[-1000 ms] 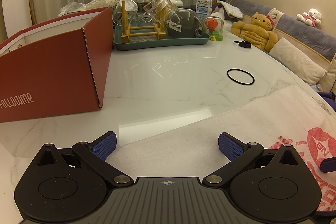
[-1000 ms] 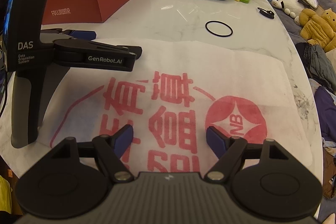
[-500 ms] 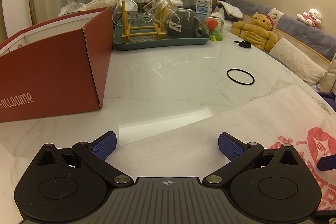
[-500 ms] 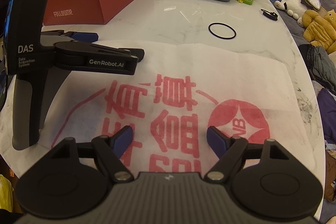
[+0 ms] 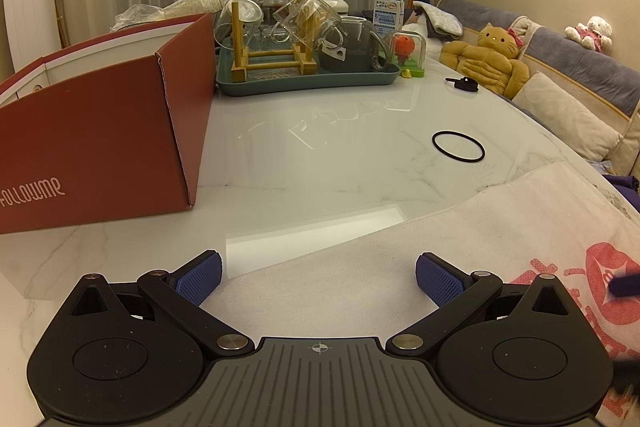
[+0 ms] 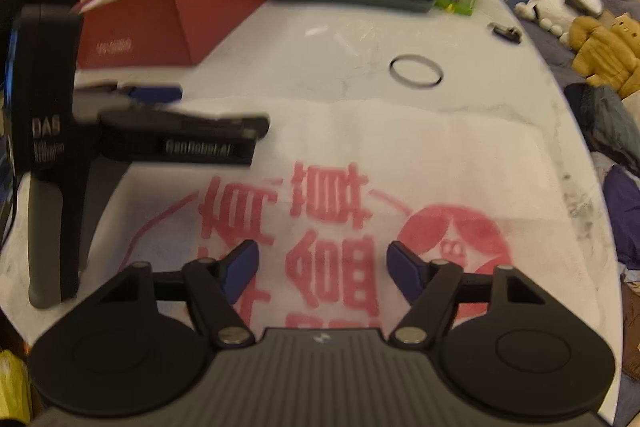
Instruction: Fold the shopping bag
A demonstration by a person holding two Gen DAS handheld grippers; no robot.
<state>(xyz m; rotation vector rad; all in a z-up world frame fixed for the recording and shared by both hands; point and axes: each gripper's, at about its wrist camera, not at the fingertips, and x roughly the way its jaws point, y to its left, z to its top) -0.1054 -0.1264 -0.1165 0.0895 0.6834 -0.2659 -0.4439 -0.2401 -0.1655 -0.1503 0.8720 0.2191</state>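
White marble tabletop (image 5: 340, 163) with a flat white non-woven shopping bag (image 6: 400, 163) printed in red, seen from both wrist cameras.

The bag was spread flat on the near part of the table, and both tools were held above it. The left gripper (image 5: 319, 277) was seen released, its blue pads wide apart over the bag's plain corner, nothing between them. The right gripper (image 6: 322, 263) was seen with its jaws closing above the red print, only the flat fabric below them and no pad pressing on it. A tall red cardboard box (image 5: 100, 151) was placed to the left, a green tray of glassware (image 5: 304, 83) behind it, and a thin black ring (image 5: 458, 146) lay apart from the bag.
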